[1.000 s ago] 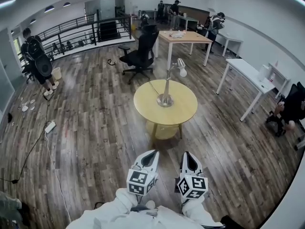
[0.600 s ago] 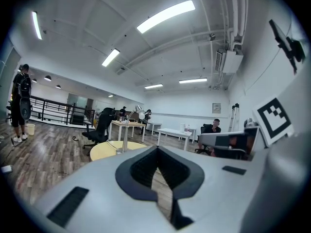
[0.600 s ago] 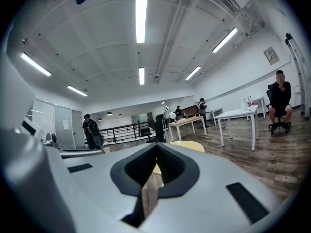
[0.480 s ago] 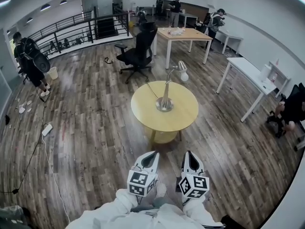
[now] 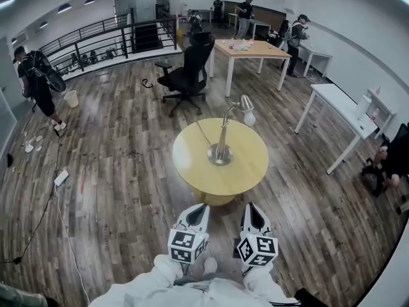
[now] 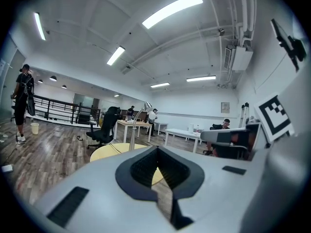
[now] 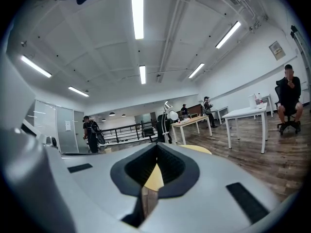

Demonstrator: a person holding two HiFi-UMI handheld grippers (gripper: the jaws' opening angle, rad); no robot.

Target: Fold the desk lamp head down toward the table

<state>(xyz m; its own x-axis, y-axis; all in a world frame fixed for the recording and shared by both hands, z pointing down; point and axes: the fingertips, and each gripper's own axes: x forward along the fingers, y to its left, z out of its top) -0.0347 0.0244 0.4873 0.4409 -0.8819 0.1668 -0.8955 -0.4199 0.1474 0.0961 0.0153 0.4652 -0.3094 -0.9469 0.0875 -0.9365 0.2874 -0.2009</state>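
Note:
A silver desk lamp [image 5: 222, 142] stands upright on a round yellow table [image 5: 192, 171], its head [image 5: 246, 103] raised to the far right of the stem with a white bulb under it. My left gripper [image 5: 202, 206] and right gripper [image 5: 251, 207] hover side by side just short of the table's near edge, both shut and empty. In the left gripper view the lamp [image 6: 133, 130] rises beyond my left gripper [image 6: 157, 149], well apart from it. The right gripper view shows the lamp head [image 7: 169, 112] far ahead of my right gripper [image 7: 156, 153].
A black office chair [image 5: 188, 69] and a wooden desk [image 5: 252, 48] stand behind the table. White desks [image 5: 339, 104] line the right wall, with a seated person [image 5: 390, 162] nearby. A power strip and cable [image 5: 62, 176] lie on the floor at left. Other people stand farther off.
The table and lamp have drawn nearer in the head view; both grippers have travelled forward toward the table's edge. Their jaws stay shut.

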